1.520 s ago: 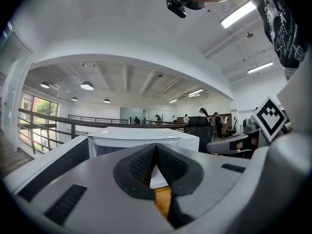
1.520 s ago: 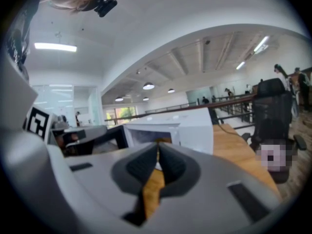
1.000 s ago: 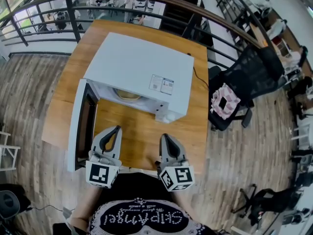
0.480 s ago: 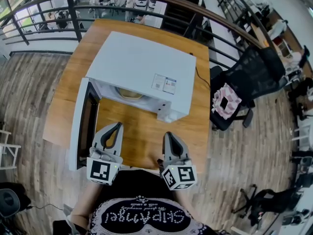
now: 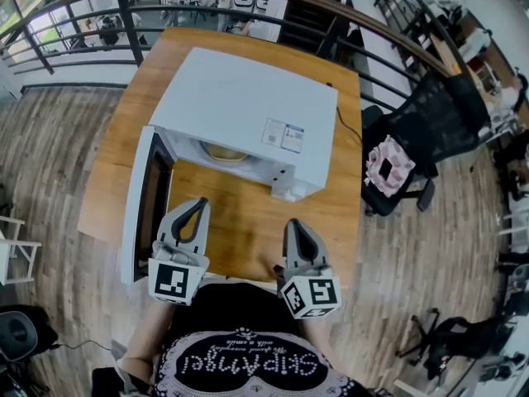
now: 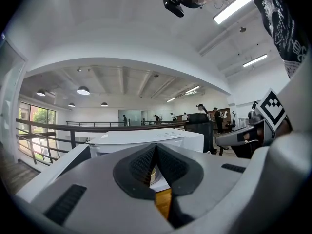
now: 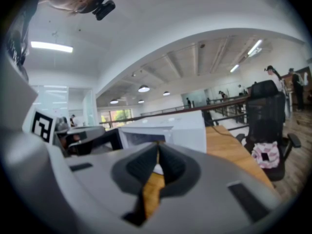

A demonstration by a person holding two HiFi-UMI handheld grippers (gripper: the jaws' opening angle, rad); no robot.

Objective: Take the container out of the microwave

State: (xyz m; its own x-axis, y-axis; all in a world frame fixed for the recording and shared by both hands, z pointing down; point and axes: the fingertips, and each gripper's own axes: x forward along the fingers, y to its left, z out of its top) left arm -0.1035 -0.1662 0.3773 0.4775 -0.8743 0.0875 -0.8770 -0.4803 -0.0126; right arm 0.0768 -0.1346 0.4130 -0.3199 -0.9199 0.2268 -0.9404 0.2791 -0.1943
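Left grey two-jaw gripper (image 5: 197,207) and right grey two-jaw gripper (image 5: 295,225) hang side by side above the near edge of the brown wooden table (image 5: 240,222), each with its jaws pressed together and nothing between them. Beside the left one, the white microwave door (image 5: 147,207) stands swung open along the table's left edge. Beyond, the white box-shaped microwave (image 5: 248,106) sits across the table's middle, and the pale round container (image 5: 221,152) rests inside its open cavity. Past the right edge stands a black mesh office chair (image 5: 430,126) holding a pink-and-white cushion (image 5: 388,162); a dark metal railing (image 5: 126,16) curves beyond the far edge.
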